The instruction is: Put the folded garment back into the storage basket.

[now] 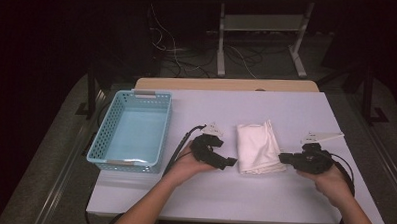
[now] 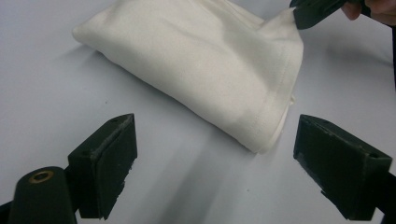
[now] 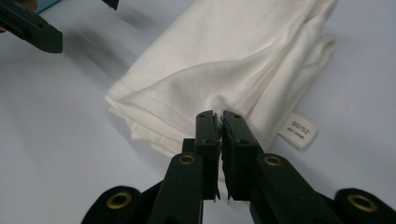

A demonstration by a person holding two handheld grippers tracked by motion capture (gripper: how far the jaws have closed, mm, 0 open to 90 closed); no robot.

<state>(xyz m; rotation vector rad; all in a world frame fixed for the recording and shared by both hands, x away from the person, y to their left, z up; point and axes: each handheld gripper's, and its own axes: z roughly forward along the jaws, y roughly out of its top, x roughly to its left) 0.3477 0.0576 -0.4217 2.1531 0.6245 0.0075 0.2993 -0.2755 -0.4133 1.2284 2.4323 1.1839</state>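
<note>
A folded white cloth (image 1: 258,146) (image 2: 201,60) (image 3: 233,60) lies on the white table (image 1: 263,204), right of centre. My right gripper (image 1: 284,157) (image 3: 220,122) is shut on the cloth's right edge near the front, with a pinch of fabric between its pads. The left gripper view shows that gripper (image 2: 313,11) holding the cloth's far corner. My left gripper (image 1: 230,162) (image 2: 215,163) stands open just left of the cloth's near corner, its jaws wide apart and nothing between them. A small sewn-in label (image 3: 299,130) sticks out of the cloth beside the right jaws.
A light blue plastic basket (image 1: 105,134) stands empty at the table's left side. Behind the table there is a wooden edge (image 1: 227,84), then a metal stand (image 1: 221,43) and cables on the floor. Bare tabletop lies in front of both hands.
</note>
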